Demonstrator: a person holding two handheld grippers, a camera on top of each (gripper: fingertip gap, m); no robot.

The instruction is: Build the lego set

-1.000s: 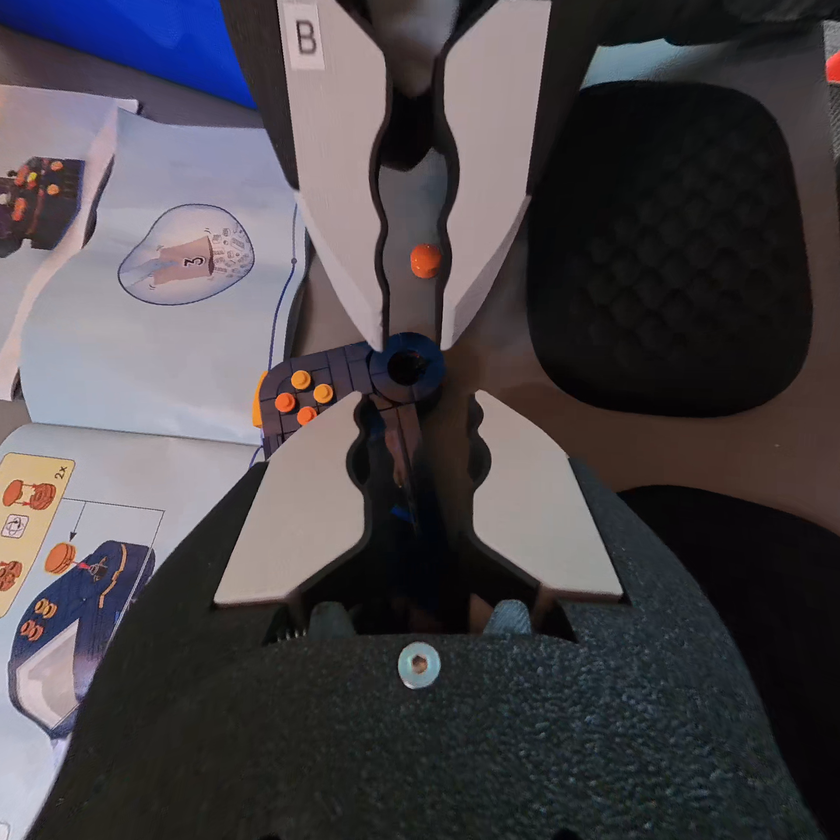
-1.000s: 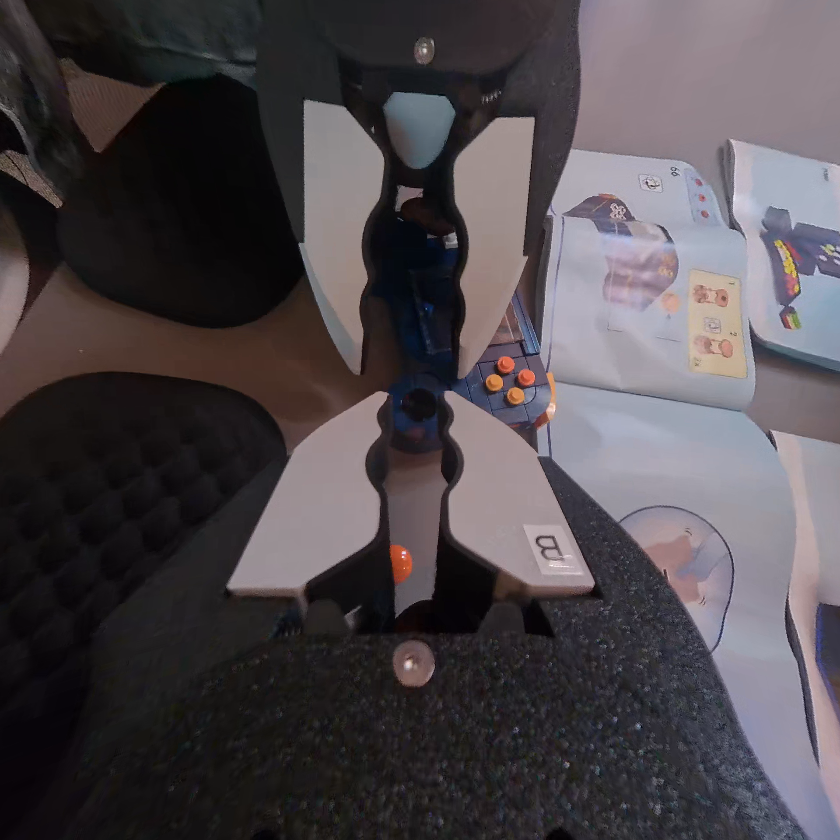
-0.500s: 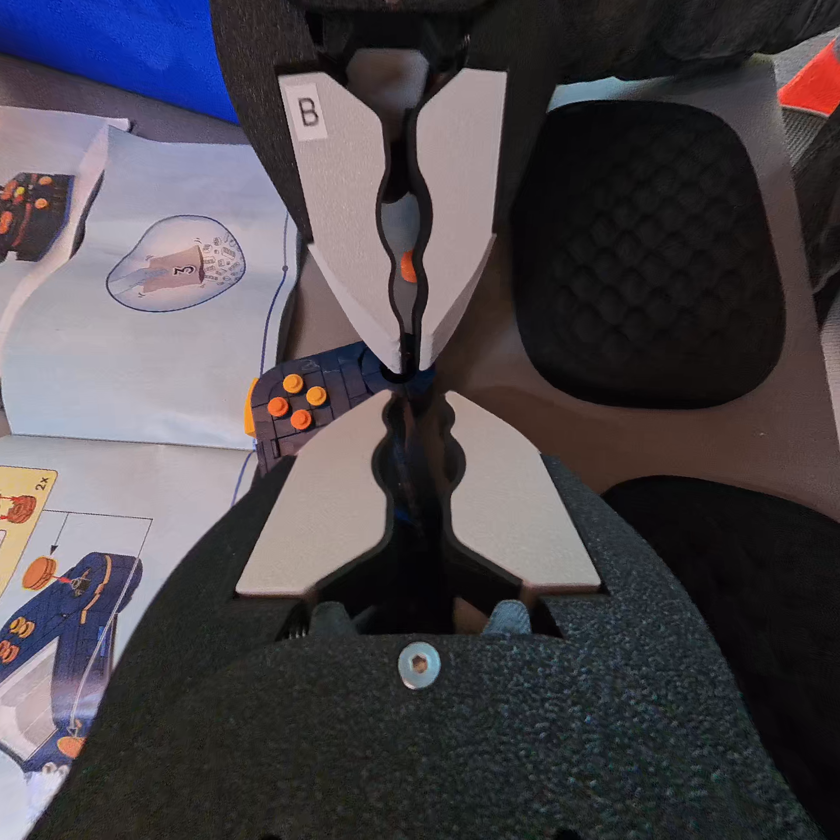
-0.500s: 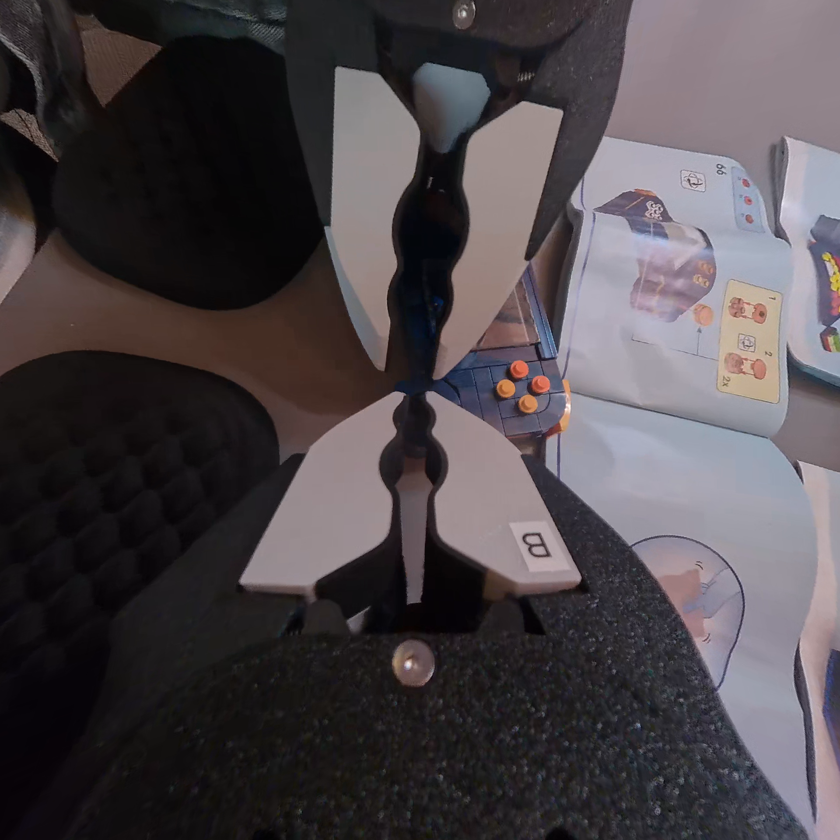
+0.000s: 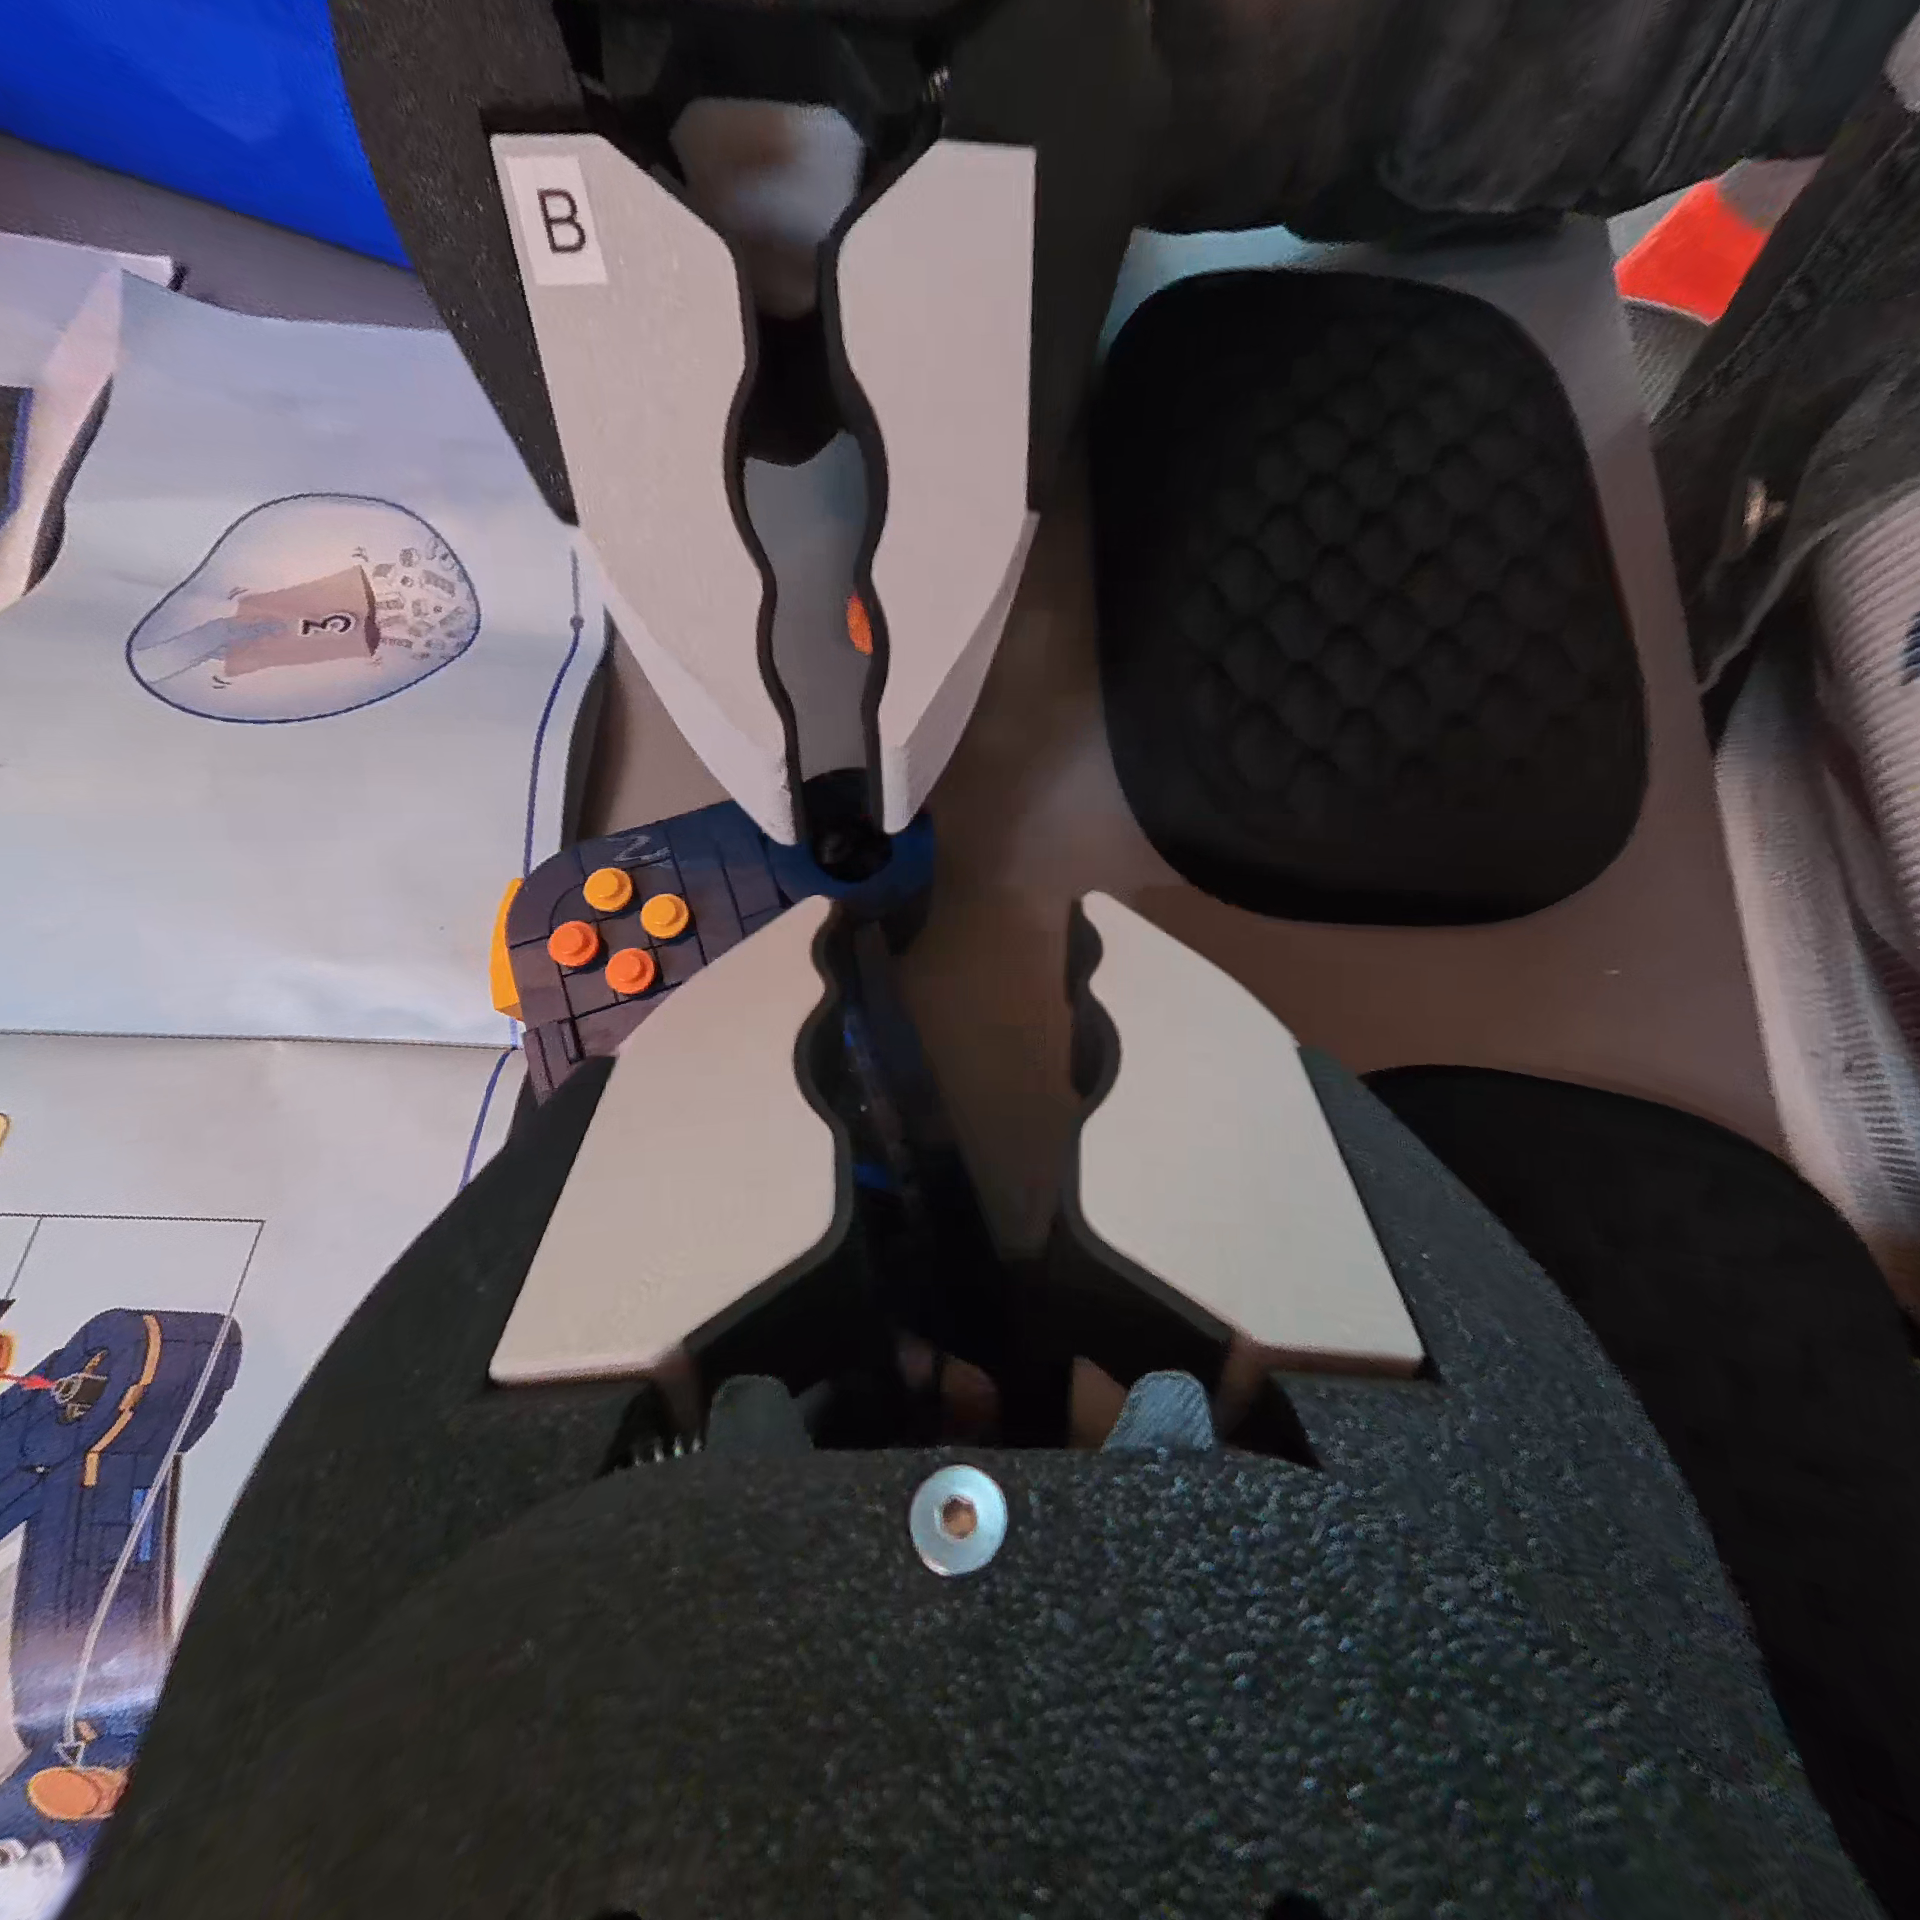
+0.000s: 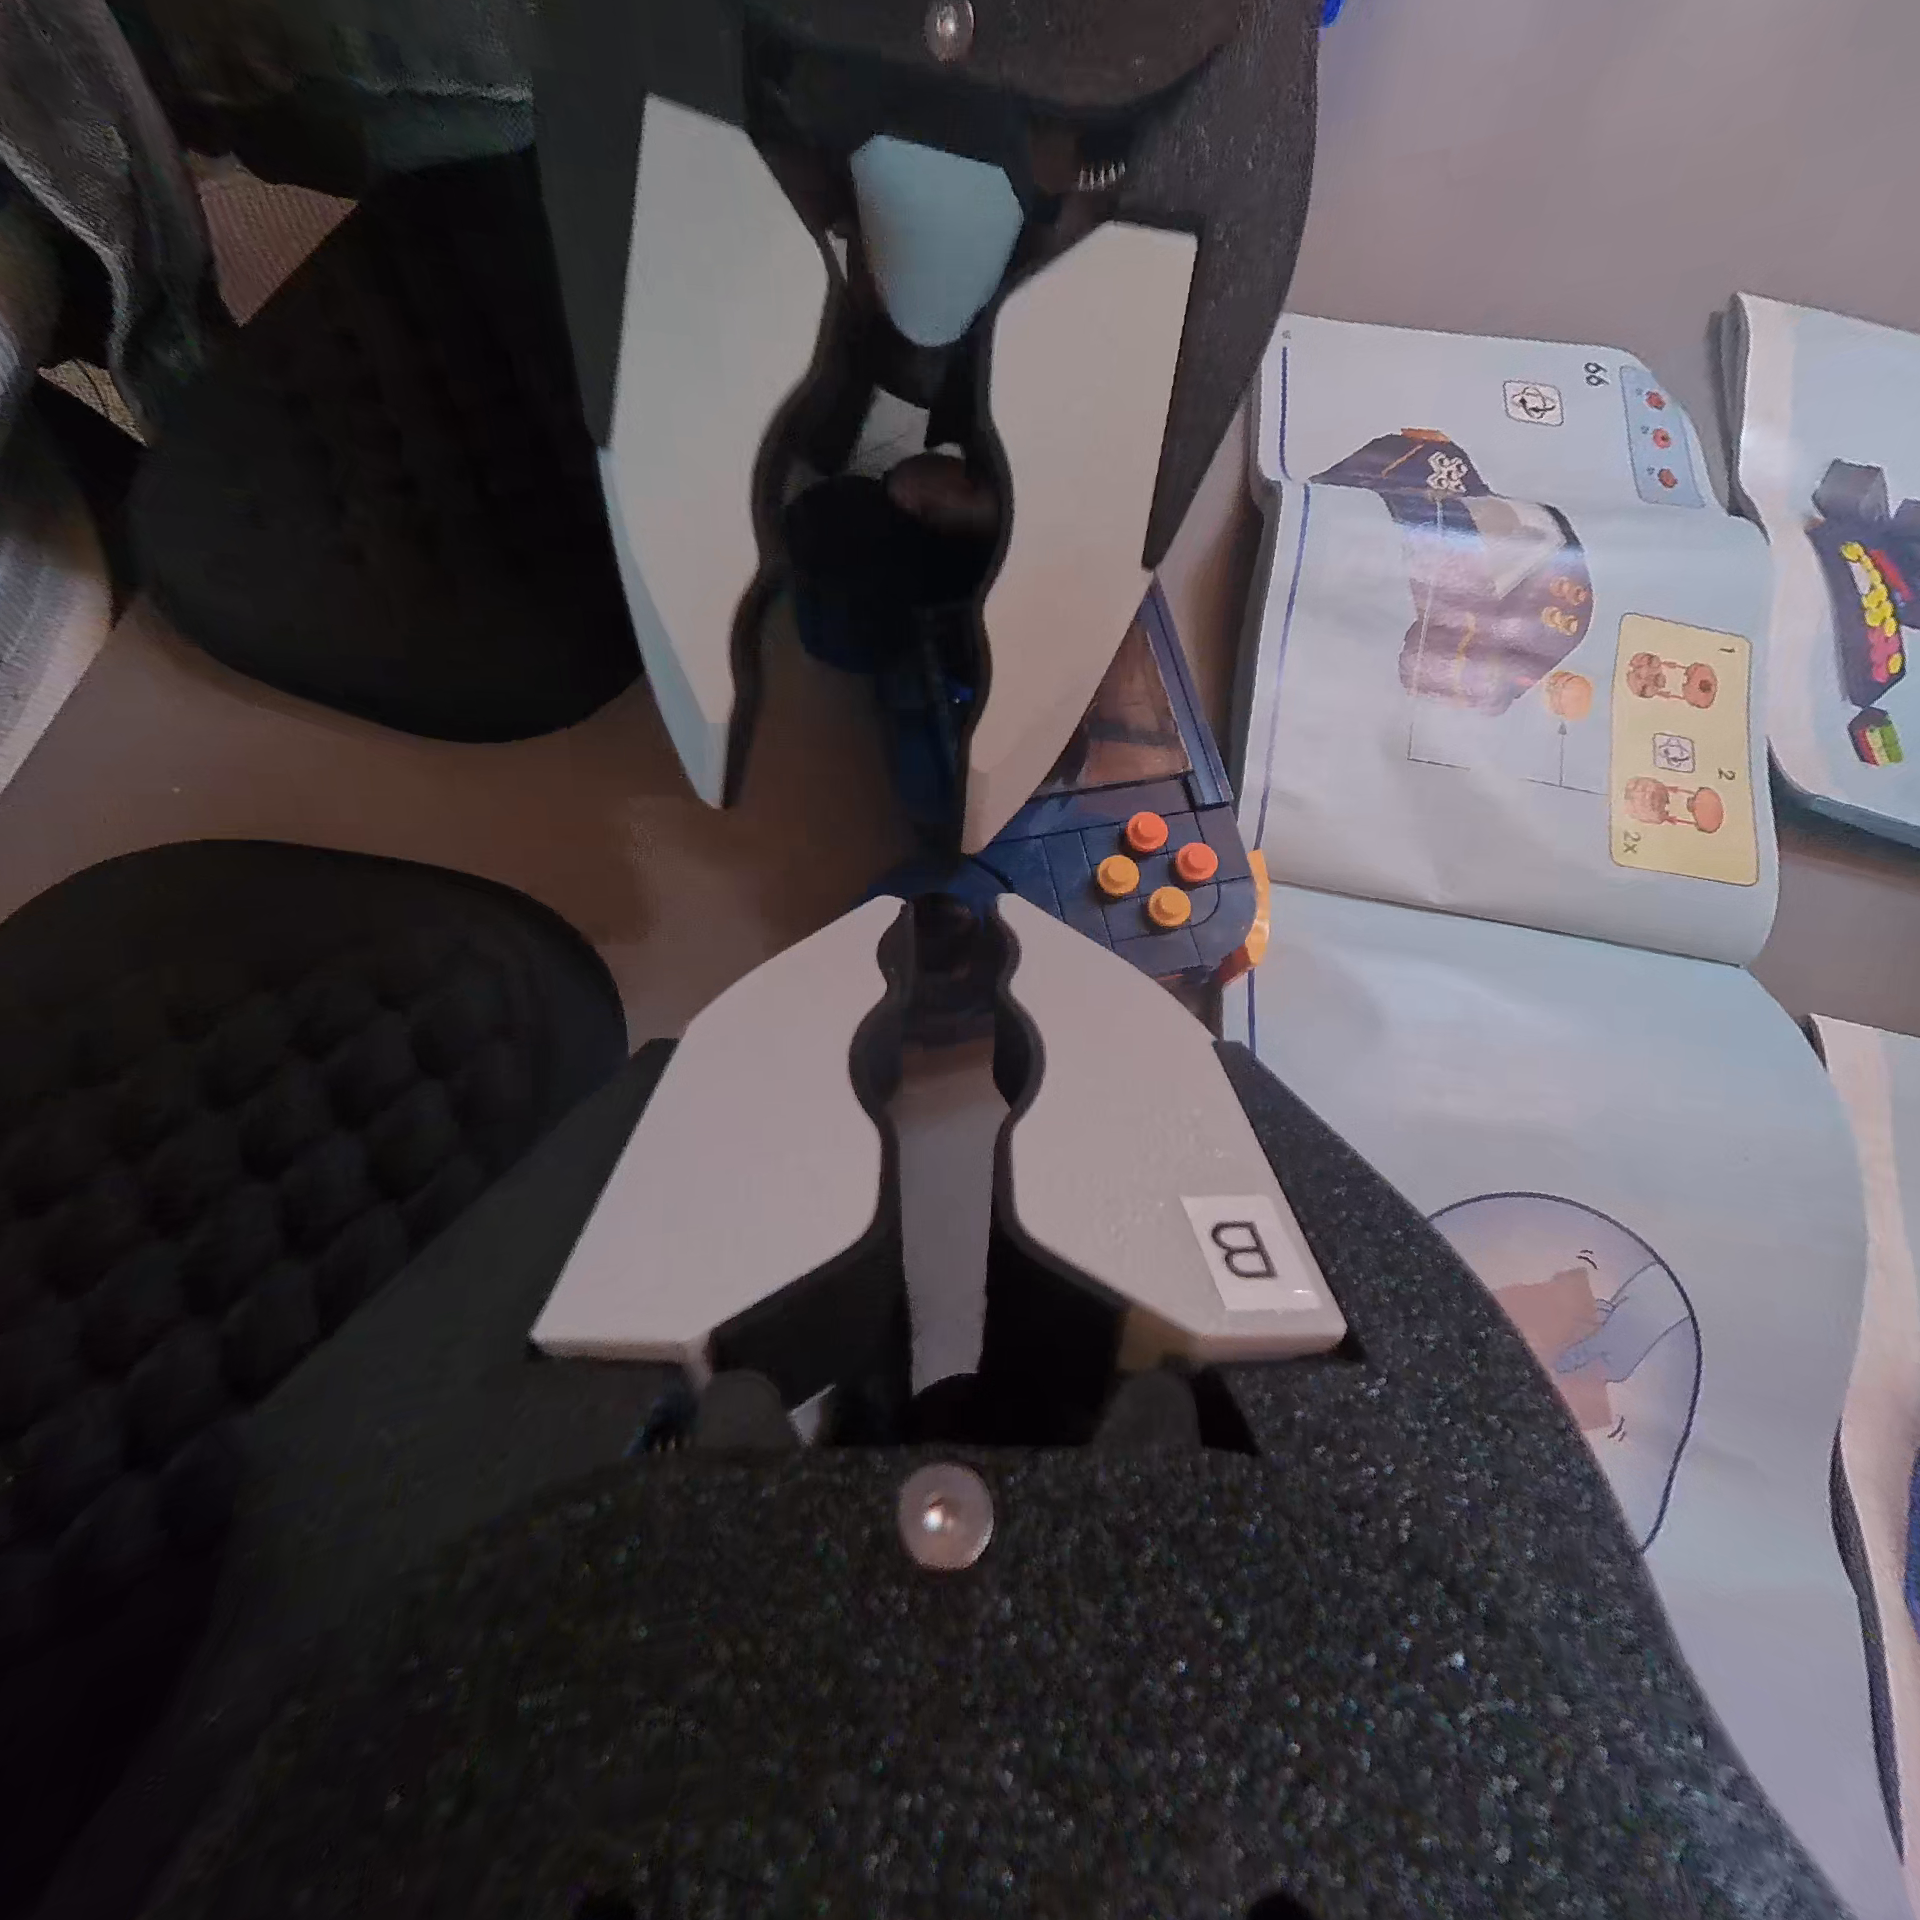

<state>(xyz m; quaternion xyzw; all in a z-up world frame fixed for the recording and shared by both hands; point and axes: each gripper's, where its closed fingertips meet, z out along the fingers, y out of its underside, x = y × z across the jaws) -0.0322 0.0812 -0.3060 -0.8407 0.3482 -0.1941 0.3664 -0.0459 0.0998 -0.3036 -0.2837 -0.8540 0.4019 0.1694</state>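
Observation:
A dark blue lego model point(image 5: 623, 940) with four orange studs lies on the table; it also shows in the right wrist view point(image 6: 1143, 873). At its end sits a dark blue round piece point(image 5: 899, 873) with a hole. My left gripper point(image 5: 954, 904) is open, and a dark part of the model lies along its left finger. My right gripper point(image 6: 951, 906) faces it tip to tip. Its jaws stand a little apart, tips over the round piece point(image 6: 951, 925). A small orange piece point(image 5: 857, 623) lies on the table between the right gripper's fingers.
Open instruction booklets point(image 5: 260, 779) lie beside the model, also seen in the right wrist view point(image 6: 1507, 675). Two black textured pads point(image 5: 1371, 592) point(image 5: 1662, 1247) lie on the other side. A blue object point(image 5: 156, 83) and an orange-red one point(image 5: 1683, 249) are at the far edge. Left tips and right tips are each some 25 centimeters from the blue object point(image 5: 156, 83).
Both grippers closed tighter half a second ago and have since opened again. The left is back to its wide gap. The right is narrower than one second ago.

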